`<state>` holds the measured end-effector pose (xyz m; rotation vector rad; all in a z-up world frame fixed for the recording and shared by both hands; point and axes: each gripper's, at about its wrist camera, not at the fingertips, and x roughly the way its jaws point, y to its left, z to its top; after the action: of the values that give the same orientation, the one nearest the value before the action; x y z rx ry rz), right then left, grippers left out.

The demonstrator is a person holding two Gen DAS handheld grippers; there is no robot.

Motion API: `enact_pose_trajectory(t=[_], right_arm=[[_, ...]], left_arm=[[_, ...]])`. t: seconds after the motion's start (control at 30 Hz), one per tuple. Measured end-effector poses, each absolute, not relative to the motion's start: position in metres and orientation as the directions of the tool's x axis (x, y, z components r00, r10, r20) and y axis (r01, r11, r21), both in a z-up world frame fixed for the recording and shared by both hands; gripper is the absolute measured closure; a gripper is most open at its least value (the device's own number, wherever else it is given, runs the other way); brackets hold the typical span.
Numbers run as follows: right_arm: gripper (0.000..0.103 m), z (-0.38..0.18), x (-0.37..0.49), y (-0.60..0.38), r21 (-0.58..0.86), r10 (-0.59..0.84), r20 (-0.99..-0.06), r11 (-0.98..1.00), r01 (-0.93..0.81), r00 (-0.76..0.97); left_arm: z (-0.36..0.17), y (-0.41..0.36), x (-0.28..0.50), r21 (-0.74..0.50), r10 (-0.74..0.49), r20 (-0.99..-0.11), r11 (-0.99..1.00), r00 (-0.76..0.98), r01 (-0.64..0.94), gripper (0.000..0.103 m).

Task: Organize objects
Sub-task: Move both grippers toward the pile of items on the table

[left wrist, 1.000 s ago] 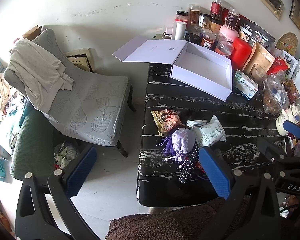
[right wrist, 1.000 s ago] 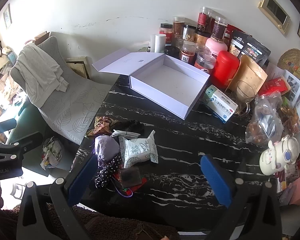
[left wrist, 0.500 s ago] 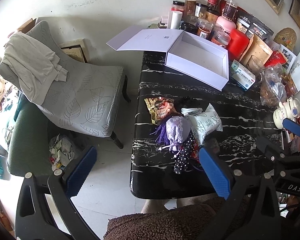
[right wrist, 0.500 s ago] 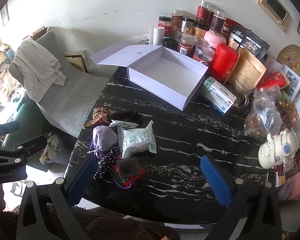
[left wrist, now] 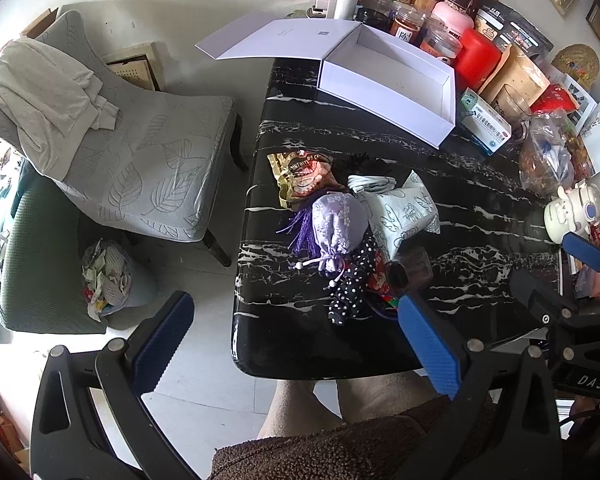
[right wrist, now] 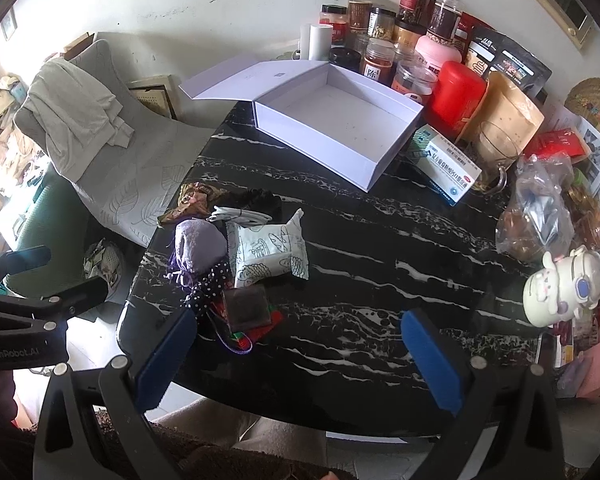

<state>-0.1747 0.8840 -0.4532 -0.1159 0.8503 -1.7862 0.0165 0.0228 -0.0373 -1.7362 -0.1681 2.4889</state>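
An open white box (left wrist: 396,76) (right wrist: 336,120) stands empty at the far side of the black marble table (left wrist: 480,208) (right wrist: 380,272). A pile lies near the table's left edge: a lilac drawstring pouch (left wrist: 336,222) (right wrist: 198,246), a snack bag (left wrist: 304,172) (right wrist: 188,202), a white patterned packet (left wrist: 406,210) (right wrist: 268,248), a polka-dot cloth (left wrist: 350,284) (right wrist: 208,284) and a small brown pouch (right wrist: 248,306). My left gripper (left wrist: 296,346) is open and empty, above the near table edge. My right gripper (right wrist: 296,360) is open and empty, above the near middle.
Jars and a red canister (right wrist: 458,92) crowd the far right, with a medicine box (right wrist: 444,164), a plastic bag (right wrist: 540,216) and a white figurine (right wrist: 564,284). A grey chair (left wrist: 140,152) with a cloth stands left of the table, a waste bin (left wrist: 108,276) beside it.
Both grippers have pulled back and risen. The table now looks smaller and my legs show under its near edge. Nothing on the table has moved.
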Motion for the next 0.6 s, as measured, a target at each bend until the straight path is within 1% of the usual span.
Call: enact_pose_trajectory(t=[0.3,0.47,0.6], right_arm=[[0.001,-0.467,-0.199,0.883,-0.603,-0.86,-0.358,-0.084,0.793,-0.363],[0.001,-0.477,-0.212,0.884,-0.606,-0.869,-0.363,-0.054,0.794,-0.336],[0.006,-0.484,-0.222,0.883,-0.61,-0.869,-0.378,-0.024,0.792,-0.318]], left_arm=[[-0.066,0.032,0.015,-0.164,0.152,-0.938,-0.986,-0.313,0.014,0.001],[-0.087,0.037,0.015,-0.176,0.167,-0.942,-0.984,-0.29,0.004,0.002],[-0.103,0.041,0.015,-0.171,0.168,-0.946,-0.985,-0.276,-0.015,0.004]])
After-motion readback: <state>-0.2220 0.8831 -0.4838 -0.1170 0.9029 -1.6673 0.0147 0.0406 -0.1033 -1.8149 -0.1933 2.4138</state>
